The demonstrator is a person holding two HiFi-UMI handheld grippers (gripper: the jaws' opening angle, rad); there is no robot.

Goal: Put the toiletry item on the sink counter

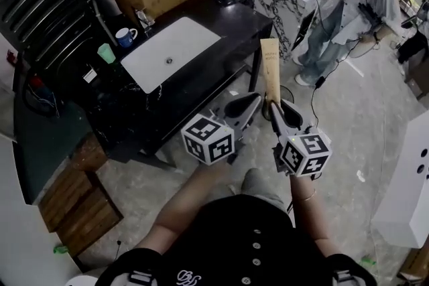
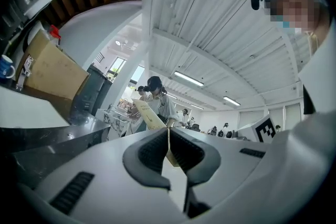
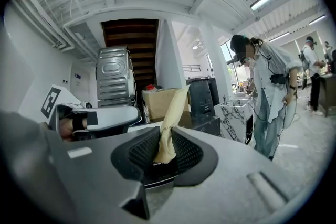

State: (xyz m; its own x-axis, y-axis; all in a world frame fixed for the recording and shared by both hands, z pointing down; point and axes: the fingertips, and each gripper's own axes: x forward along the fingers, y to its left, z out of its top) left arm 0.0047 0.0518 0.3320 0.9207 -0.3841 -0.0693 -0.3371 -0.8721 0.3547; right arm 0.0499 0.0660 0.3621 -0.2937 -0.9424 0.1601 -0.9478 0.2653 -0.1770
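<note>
- Centrally, in the head view: your right gripper (image 1: 276, 109) pinches the lower end of the toiletry item (image 1: 270, 67), a flat tan tube that stands nearly upright above the jaws, over the floor.
- Right gripper view: the tube's bottom end (image 3: 170, 118) sits between the two ribbed pads, which press on it from both sides; the rest leans up and to the right, clear of the jaws.
- Your left gripper (image 1: 253, 104) lies just beside the right one, and its tip is close to the tube's base.
- Left gripper view: the jaws are pressed together at the tips, with only a thin seam between the pads. The tube (image 2: 144, 112) shows just beyond them (whether the tips touch it cannot be told).
- The sink counter (image 1: 228, 23), dark with a white basin (image 1: 167, 50), lies ahead and to your left, well apart from the tube.
- On the counter beside the basin: a blue mug (image 1: 125, 37) and a green cup (image 1: 106, 53).
</note>
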